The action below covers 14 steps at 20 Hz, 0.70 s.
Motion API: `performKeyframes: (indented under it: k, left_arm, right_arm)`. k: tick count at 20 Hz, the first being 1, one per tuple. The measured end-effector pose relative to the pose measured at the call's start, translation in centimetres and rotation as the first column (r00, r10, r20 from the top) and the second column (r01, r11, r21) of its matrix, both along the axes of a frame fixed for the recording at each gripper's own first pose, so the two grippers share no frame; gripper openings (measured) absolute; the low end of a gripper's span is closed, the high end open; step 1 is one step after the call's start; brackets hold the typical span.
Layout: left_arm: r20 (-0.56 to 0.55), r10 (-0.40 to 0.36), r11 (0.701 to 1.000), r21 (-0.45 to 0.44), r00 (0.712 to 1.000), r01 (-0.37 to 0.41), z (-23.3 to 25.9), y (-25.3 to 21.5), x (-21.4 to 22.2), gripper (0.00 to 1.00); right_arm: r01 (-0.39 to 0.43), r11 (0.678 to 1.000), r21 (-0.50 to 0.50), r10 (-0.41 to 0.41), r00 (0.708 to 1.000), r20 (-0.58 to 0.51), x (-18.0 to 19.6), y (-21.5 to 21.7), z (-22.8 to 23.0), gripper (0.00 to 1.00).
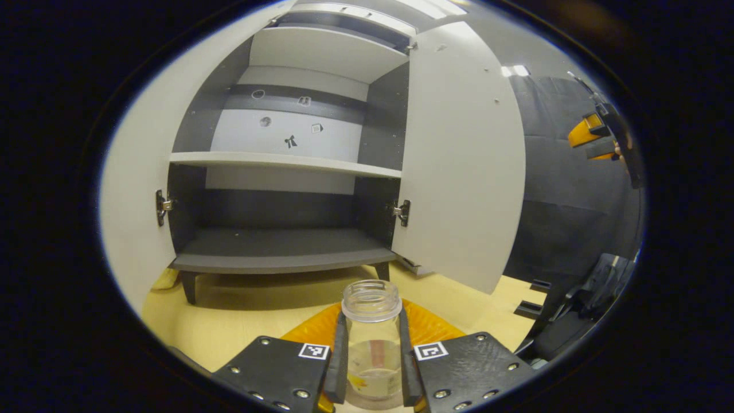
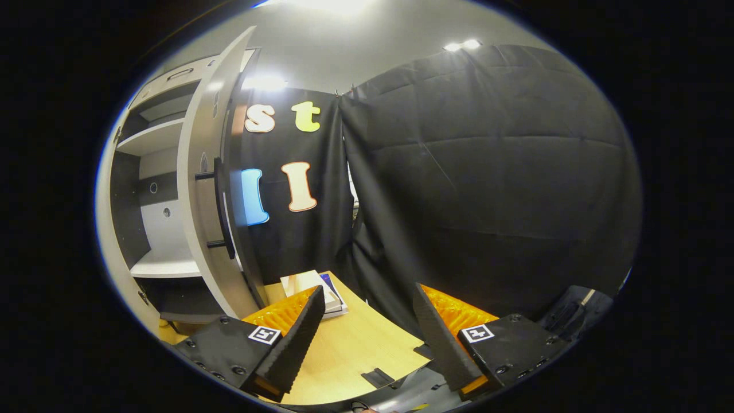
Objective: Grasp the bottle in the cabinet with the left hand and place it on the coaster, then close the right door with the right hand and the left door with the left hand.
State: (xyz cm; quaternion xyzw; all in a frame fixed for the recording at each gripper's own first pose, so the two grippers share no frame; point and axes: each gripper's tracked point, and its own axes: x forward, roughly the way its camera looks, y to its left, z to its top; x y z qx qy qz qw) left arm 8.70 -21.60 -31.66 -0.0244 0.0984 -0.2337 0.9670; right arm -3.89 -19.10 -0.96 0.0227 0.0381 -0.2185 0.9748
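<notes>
Clamping the bottle (image 1: 371, 338) between both fingers, the left tool (image 1: 371, 367) is seen low in the left gripper view, with the bottle held upright and its open mouth uppermost. An orange coaster (image 1: 433, 327) is visible directly behind and beside the bottle; whether the bottle's base is touching it cannot be told. A little liquid appears to be held in the clear bottle, and no cap is seen on it.

The main risk is judged to be a tip or spill: if the fingers are parted before the base is seated flat on the coaster, the bottle could be dropped or toppled, and liquid could be lost through the open mouth. A slanted release could also leave it off the coaster's middle.

The right tool (image 2: 367, 338) is held open and empty in the right gripper view, well apart from the right door (image 2: 209, 189). It is also seen far off in the left gripper view, raised beside the black cloth wall.

Beyond the bottle, the cabinet (image 1: 281, 172) is seen on the counter (image 1: 229, 321) with both doors swung wide and its 2 visible shelves bare. The left door (image 1: 135, 189) is seen at the view's left edge. A stack of books (image 2: 321, 289) lies on the counter near the right door's foot and could foul its swing or the right tool's approach. The bottle, once placed, stands in front of the cabinet and could be struck when the doors are closed.
</notes>
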Motion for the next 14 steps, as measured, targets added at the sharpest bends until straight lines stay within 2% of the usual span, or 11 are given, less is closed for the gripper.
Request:
performKeyframes:
  k: [1, 3, 5, 8, 9, 10, 14]
  left_arm:
    - [-0.002, -0.009, 1.000, 0.005, 1.000, 0.009, -0.3, -0.3, -0.3, 0.45]
    - [0.019, -0.020, 1.000, 0.015, 1.000, 0.020, -0.2, -0.6, -0.8, 0.34]
    - [0.022, -0.034, 0.999, 0.036, 0.999, 0.033, -0.4, -0.8, -1.1, 0.46]
    - [0.016, -0.048, 0.998, 0.044, 0.999, 0.047, -0.3, -1.1, -1.4, 0.48]
    - [0.016, -0.051, 0.998, 0.045, 0.999, 0.051, -0.3, -1.0, -1.4, 0.45]
    - [0.011, -0.055, 0.998, 0.043, 0.998, 0.055, -0.2, -1.0, -1.5, 0.46]
    - [-0.015, -0.072, 0.997, 0.033, 0.997, 0.073, 0.7, -1.1, -2.4, 0.91]
  right_arm:
    - [0.000, 1.000, -0.001, 0.000, 1.000, 0.001, 0.0, 0.1, 0.0, 0.98]
    - [0.001, 1.000, 0.008, -0.001, 1.000, 0.006, 0.1, 0.2, 0.0, 0.98]
    - [-0.002, 1.000, 0.021, 0.002, 1.000, 0.011, 0.3, 0.4, 0.0, 0.98]
    - [-0.003, 1.000, 0.026, 0.003, 1.000, 0.011, 0.5, 0.7, 0.0, 0.98]
    - [-0.002, 1.000, 0.025, 0.002, 1.000, 0.010, 0.5, 0.7, -0.1, 0.98]
    - [-0.001, 1.000, 0.026, 0.001, 1.000, 0.008, 0.6, 0.7, -0.1, 0.98]
    - [-0.002, 0.999, 0.046, 0.002, 1.000, 0.018, 0.5, 0.4, 0.2, 0.98]
